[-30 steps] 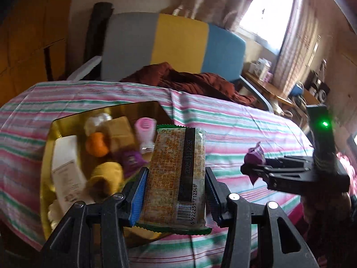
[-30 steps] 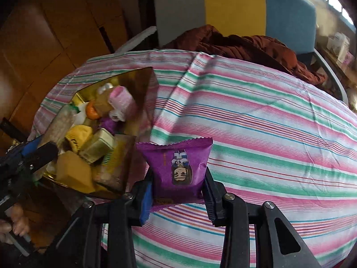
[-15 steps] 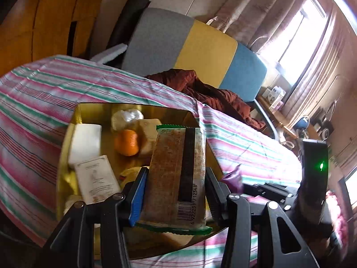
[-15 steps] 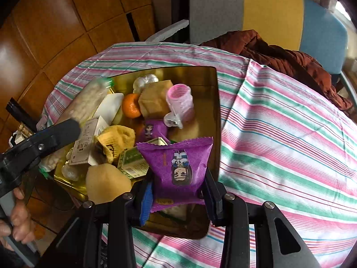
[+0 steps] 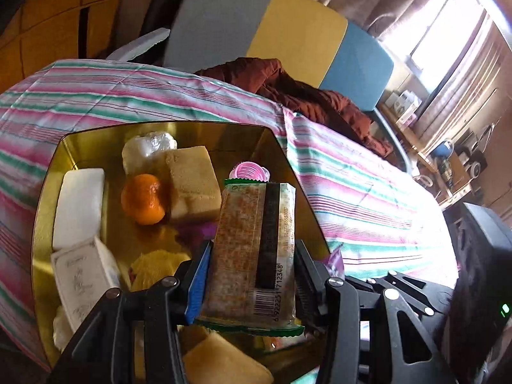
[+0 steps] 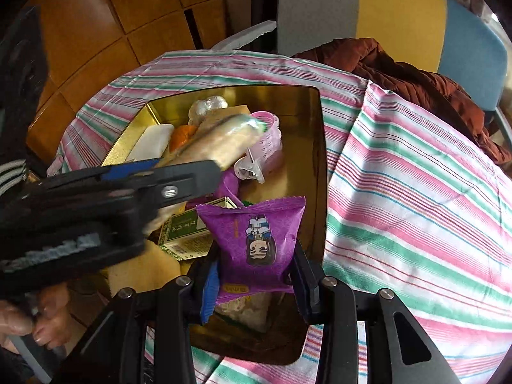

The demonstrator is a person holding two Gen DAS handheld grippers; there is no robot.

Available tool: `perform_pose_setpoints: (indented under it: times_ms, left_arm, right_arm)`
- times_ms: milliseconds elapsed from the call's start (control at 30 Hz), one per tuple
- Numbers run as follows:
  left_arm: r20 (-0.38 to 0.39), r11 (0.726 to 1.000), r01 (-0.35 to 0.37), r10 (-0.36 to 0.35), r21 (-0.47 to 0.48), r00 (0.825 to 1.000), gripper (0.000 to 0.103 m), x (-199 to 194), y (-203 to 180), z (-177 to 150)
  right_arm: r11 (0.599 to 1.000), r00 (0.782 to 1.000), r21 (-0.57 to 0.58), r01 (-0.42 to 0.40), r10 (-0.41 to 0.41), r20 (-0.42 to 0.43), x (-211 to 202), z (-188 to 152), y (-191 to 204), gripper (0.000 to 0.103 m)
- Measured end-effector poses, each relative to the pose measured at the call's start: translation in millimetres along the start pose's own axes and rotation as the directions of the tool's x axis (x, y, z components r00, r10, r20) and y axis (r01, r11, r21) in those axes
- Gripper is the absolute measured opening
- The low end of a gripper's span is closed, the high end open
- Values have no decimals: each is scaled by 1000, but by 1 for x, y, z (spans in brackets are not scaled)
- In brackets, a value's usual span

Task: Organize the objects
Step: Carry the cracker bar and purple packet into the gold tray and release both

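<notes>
- Gold tin (image 5: 48, 198), the container the organizing centres on, fills the left half of the left wrist view and the centre of the right wrist view; it rests on a striped tablecloth (image 6: 416, 176).
- Left gripper (image 5: 249, 275): jaws clamped on a clear-wrapped cracker packet (image 5: 252, 249), held upright above the tin's lower right part.
- Right gripper (image 6: 256, 272): jaws clamped on a purple snack pouch (image 6: 256, 240), held over the tin's near edge at lower centre of the right wrist view.
- Step in hand, as judged: both held packets are being delivered into the tin; neither is yet released.
- Next move, as judged: each gripper lowers toward a free spot and its jaws part; open floor shows along the tin's right side, so the drops need not crush the items below.
- Count of held items: two, one per gripper.
- Count inside the tin, where distinguishable: one orange fruit (image 5: 144, 198), one tan block (image 5: 192, 185), one white bar (image 5: 78, 206), one pink ribbed roller (image 6: 265, 140), one green printed box (image 6: 188, 233), one clear-wrapped lump (image 5: 148, 147).
- Further items lie partly hidden under the grippers; their number cannot be told.
</notes>
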State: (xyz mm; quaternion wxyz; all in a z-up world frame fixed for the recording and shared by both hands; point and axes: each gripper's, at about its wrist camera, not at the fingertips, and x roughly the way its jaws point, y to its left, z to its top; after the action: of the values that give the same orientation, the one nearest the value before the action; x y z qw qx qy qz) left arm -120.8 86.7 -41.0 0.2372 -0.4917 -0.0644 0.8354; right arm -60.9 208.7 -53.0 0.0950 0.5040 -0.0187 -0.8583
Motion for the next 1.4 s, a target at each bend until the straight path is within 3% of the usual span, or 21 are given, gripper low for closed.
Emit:
perform_pose_setpoints:
  times_ms: [167,333,500,733,900,1067,1200,1300,1400]
  left_arm:
    - [-16,998,-60,61,21,998,49,23,2,8]
    - [-45,999,-26,28,31,999,49,32,3,10]
    - [-8,999,-13,13,38,1000,53,18,0,5]
    - [66,999,11,-13,30,998,53,-16,0,-1]
    - [103,999,-40,37,28,994,52,-34,6,-13]
    - [125,997,-78,76,10,989,51,-45,15,-25]
    - [153,993,-119,114,18,982,51,-52,18,-33]
    - [181,986,-162,153,36,971,51,-58,15,-37]
    - [206,979,-197,181,57,962,51,-64,12,-39]
  right_arm:
    - [1000,1000,2,-4,4,-8,12,5,-2,40]
    - [1000,1000,31,-2,3,-12,22,9,-9,40]
    - [999,1000,39,-23,23,-8,25,9,-10,42]
    - [998,999,40,-43,43,4,22,6,-6,54]
    - [999,999,40,-23,22,36,5,-1,-6,66]
    - [999,998,46,-16,13,67,-16,-13,-7,66]
    - [998,996,6,-63,63,58,-22,-19,2,60]
    - [998,998,-15,-64,64,30,-11,-18,5,47]
    - [1000,1000,-19,-1,1,-9,9,-13,4,41]
